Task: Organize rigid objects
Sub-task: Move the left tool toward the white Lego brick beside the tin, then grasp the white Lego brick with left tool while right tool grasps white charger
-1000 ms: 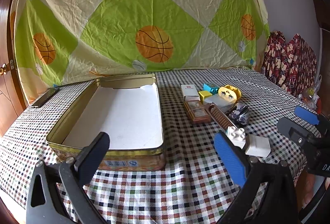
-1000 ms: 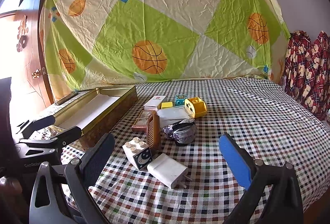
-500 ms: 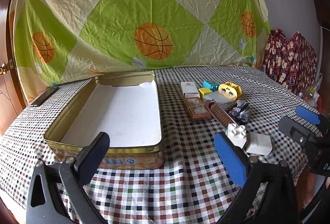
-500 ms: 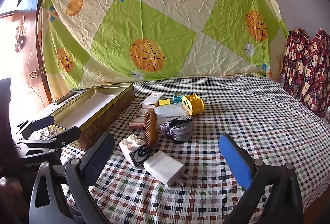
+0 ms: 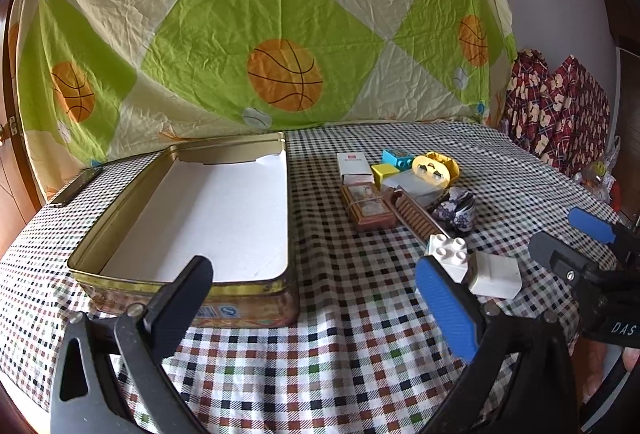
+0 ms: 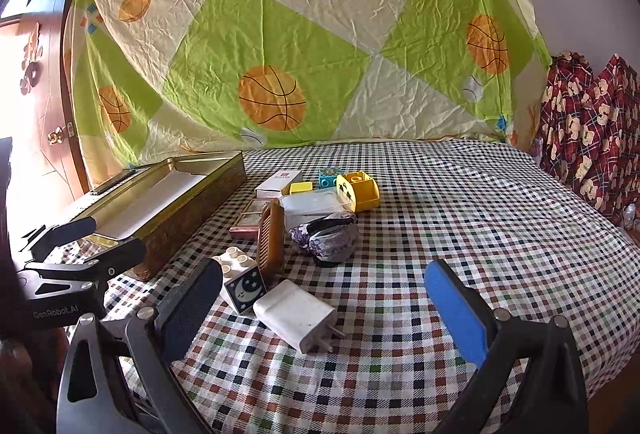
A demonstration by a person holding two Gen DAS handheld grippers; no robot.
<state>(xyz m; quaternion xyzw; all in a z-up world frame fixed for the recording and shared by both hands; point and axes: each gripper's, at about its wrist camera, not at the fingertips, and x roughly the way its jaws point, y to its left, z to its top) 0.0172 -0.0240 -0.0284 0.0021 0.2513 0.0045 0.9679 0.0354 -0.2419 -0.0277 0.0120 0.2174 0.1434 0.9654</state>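
An open gold tin [image 5: 176, 276] with a white bottom stands empty on the checked tablecloth; it also shows at the left of the right wrist view [image 6: 172, 222]. Right of it lies a cluster: white charger [image 6: 296, 314], white moon brick [image 6: 240, 280], brown comb [image 6: 272, 238], patterned pouch [image 6: 326, 240], yellow toy [image 6: 358, 190], card box [image 5: 368, 204]. My left gripper [image 5: 316, 302] is open and empty in front of the tin. My right gripper [image 6: 324, 306] is open and empty, with the charger lying between its fingers.
The checked tablecloth [image 6: 480, 226] covers the whole surface. A basketball-print sheet [image 5: 280, 34] hangs behind. A dark phone [image 5: 76, 186] lies at the far left edge. Red patterned fabric [image 6: 592, 130] hangs at the right. A wooden door [image 6: 36, 74] stands at the left.
Both grippers have drifted slightly, so the objects sit a little lower in the right view. Nothing was taken hold of or moved.
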